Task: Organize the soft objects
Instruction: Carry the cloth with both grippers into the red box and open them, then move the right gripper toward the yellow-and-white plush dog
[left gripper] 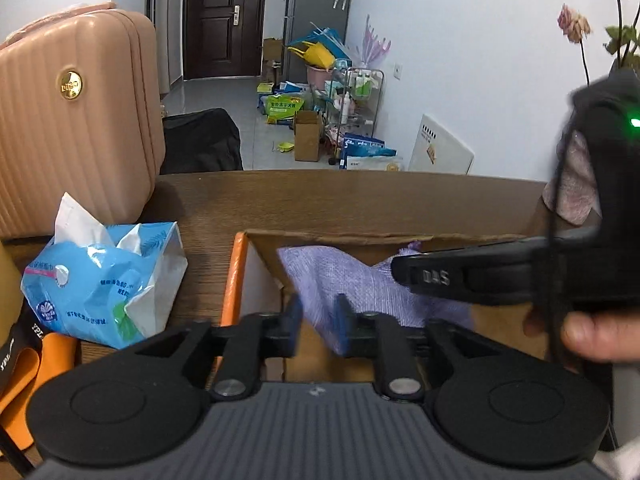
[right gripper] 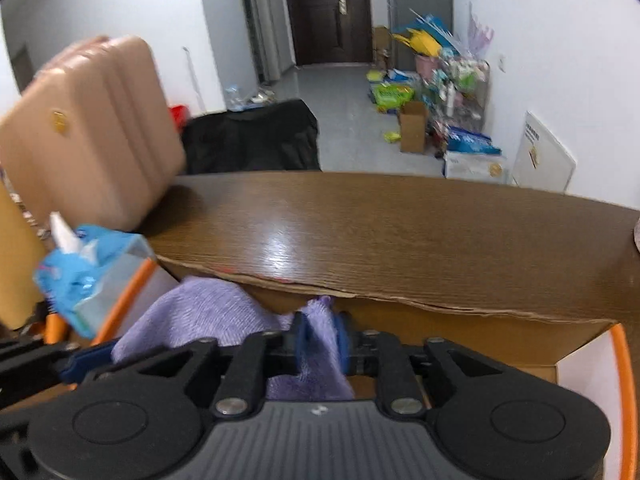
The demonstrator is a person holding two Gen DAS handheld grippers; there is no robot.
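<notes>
A purple cloth (left gripper: 360, 284) lies in an open cardboard box (left gripper: 340, 237) with orange-edged flaps on the wooden table. My left gripper (left gripper: 318, 326) hovers at the box's near left side with a narrow gap between its blue pads; the cloth's edge is by the right pad, and I cannot tell if it is pinched. My right gripper (right gripper: 320, 340) is shut on a fold of the purple cloth (right gripper: 200, 312) inside the box (right gripper: 440, 308). The right gripper body also shows from the side in the left wrist view (left gripper: 500, 276).
A blue tissue pack (left gripper: 100, 280) lies left of the box. A pink suitcase (left gripper: 72, 120) stands at the table's back left. Dried flowers (left gripper: 600, 20) stand at the right. Beyond the table edge (right gripper: 400, 184) is a floor with boxes and clutter.
</notes>
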